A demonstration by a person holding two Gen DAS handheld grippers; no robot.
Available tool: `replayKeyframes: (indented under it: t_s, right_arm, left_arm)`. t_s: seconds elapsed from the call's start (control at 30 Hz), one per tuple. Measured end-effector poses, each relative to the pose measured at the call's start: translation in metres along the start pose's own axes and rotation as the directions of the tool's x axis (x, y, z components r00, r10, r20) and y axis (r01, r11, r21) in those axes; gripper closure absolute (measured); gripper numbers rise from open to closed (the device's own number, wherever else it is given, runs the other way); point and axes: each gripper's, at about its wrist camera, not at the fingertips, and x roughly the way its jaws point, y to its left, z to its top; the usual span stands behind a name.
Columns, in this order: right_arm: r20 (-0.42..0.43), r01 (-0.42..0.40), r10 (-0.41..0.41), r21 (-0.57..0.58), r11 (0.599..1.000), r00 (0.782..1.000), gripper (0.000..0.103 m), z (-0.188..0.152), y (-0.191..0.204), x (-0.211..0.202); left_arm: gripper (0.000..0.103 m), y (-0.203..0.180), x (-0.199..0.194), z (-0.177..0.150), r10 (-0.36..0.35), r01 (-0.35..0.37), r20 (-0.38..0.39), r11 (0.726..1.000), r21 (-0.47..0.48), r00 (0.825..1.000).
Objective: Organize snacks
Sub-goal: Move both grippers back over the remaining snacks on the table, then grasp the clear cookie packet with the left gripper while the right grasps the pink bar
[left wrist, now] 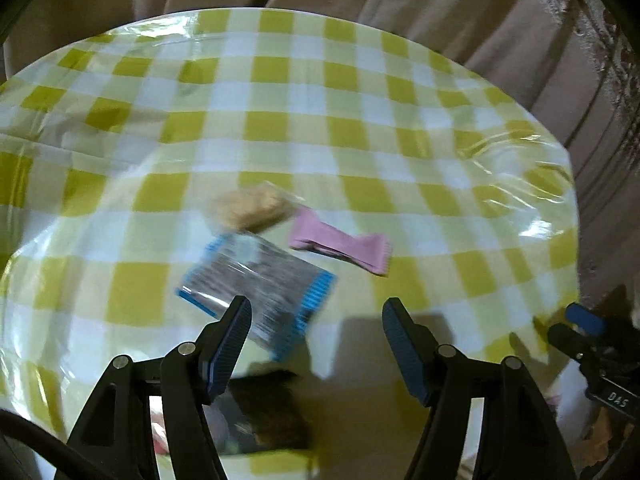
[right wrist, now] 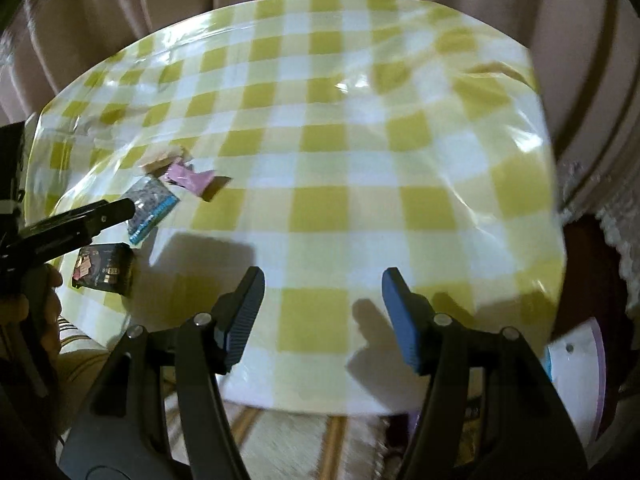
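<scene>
Several snack packets lie on a table [left wrist: 304,92] with a yellow-and-white checked cover. In the left wrist view a blue-edged clear packet [left wrist: 256,280] lies just ahead of my open left gripper [left wrist: 316,312]. Beyond it are a tan biscuit packet [left wrist: 250,206] and a pink wrapper [left wrist: 340,246]. A dark packet [left wrist: 264,416] sits beneath the fingers. In the right wrist view my right gripper [right wrist: 322,284] hangs open over the bare checked table [right wrist: 360,128] near its front edge. The blue-edged packet [right wrist: 152,204], pink wrapper [right wrist: 192,178] and dark packet [right wrist: 104,268] lie far left.
Beige curtains [right wrist: 120,20] hang behind the table. The left gripper's finger [right wrist: 80,220] and a hand [right wrist: 48,312] show at the right wrist view's left edge. The right gripper [left wrist: 588,332] shows at the left wrist view's right edge. A white-and-pink object [right wrist: 576,376] lies below the table's right edge.
</scene>
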Motion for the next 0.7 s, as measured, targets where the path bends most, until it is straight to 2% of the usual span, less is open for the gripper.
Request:
replayKeyframes:
  t_s: [0.17, 0.33, 0.7]
  right_arm:
    - [-0.008, -0.034, 0.034, -0.087, 0.996, 0.999, 0.038, 0.022, 0.033, 0.023]
    - [-0.014, -0.060, 0.059, -0.171, 0.983, 0.998, 0.036, 0.044, 0.065, 0.050]
    - [-0.035, -0.124, 0.119, -0.344, 0.931, 0.992, 0.034, 0.080, 0.118, 0.103]
  left_arm:
    - [0.029, 0.025, 0.014, 0.014, 0.052, -0.052, -0.004, 0.998, 0.025, 0.999]
    - [0.027, 0.035, 0.032, 0.026, 0.086, -0.083, -0.018, 0.991, 0.108, 0.996]
    - [0.026, 0.048, 0.070, 0.061, 0.096, -0.087, -0.037, 0.979, 0.187, 0.995]
